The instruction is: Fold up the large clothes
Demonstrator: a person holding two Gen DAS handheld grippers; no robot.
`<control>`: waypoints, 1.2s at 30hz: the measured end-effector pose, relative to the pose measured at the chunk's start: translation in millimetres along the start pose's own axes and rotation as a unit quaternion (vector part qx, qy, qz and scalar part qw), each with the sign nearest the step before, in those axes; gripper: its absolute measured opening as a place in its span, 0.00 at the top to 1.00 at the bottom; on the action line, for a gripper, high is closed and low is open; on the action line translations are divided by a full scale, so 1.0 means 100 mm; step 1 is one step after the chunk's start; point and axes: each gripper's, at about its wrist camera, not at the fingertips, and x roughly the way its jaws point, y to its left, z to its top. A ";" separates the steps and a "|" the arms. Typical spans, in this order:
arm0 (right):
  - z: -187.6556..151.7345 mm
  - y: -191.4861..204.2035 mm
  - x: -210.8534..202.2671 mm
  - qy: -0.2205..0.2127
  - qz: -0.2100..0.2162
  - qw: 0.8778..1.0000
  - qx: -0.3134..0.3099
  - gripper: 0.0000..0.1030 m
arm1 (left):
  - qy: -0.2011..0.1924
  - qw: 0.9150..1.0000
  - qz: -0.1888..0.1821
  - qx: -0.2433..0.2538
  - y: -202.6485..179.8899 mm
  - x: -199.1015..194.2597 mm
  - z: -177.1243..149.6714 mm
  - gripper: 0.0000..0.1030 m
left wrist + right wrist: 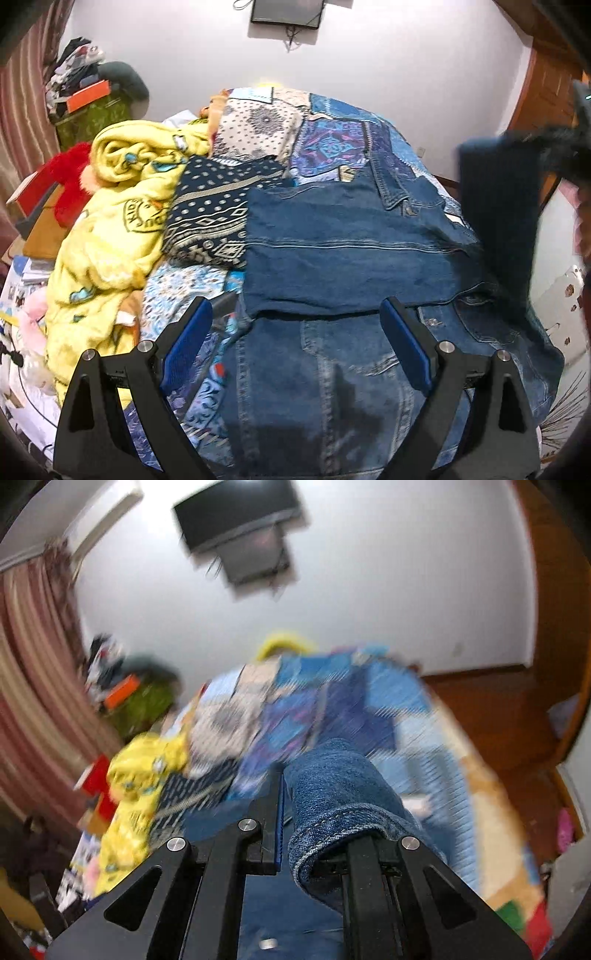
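A blue denim jacket [332, 251] lies spread on the patchwork quilt [332, 140] of a bed, with one part folded over its middle. My left gripper [295, 310] hovers just above the jacket's near half, jaws wide open with nothing between the blue pads. At the right edge of the left wrist view one sleeve [495, 221] is pulled up off the bed, blurred by motion. In the right wrist view my right gripper [288, 775] is shut on that sleeve's stitched cuff [340, 794], and the denim drapes over and hides its right finger.
A crumpled yellow blanket [110, 229] and a navy patterned cloth [214, 214] lie left of the jacket. Red plush [72, 177], boxes and piled clutter fill the left side by the curtain. A screen [284, 11] hangs on the far wall. A wooden door [546, 92] stands at the right.
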 end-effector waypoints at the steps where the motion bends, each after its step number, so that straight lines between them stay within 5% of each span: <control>1: -0.10 0.08 0.21 0.026 0.007 1.000 -0.002 0.92 | 0.000 1.000 0.001 -0.002 0.03 -0.02 -0.01 0.11; 6: -0.81 0.43 1.02 0.155 0.024 0.987 -0.039 0.92 | 0.004 1.000 0.006 -0.018 0.24 -0.09 -0.07 0.11; 13: -1.26 0.66 1.16 0.241 0.007 0.965 -0.102 0.87 | 0.023 0.999 0.012 -0.034 0.34 0.00 -0.13 0.11; 16: -1.29 0.63 1.04 0.271 0.035 0.955 -0.114 0.53 | 0.027 0.999 0.013 -0.031 0.27 0.05 -0.09 0.11; 18: -1.27 0.58 0.86 0.258 0.048 0.957 -0.122 0.40 | 0.025 0.999 0.012 -0.026 0.18 0.08 -0.04 0.11; 23: -1.18 0.31 0.45 0.213 0.050 0.969 -0.118 0.38 | 0.026 0.999 0.016 0.012 -0.16 0.18 0.14 0.11; 30: -0.89 -0.40 -0.12 0.110 -0.028 0.988 -0.106 0.22 | 0.030 0.994 0.012 0.101 -0.95 0.45 0.38 0.10; 36: -0.92 -0.97 -0.24 0.095 -0.089 0.989 -0.068 0.20 | 0.088 0.973 0.015 0.214 -1.69 1.03 0.31 0.10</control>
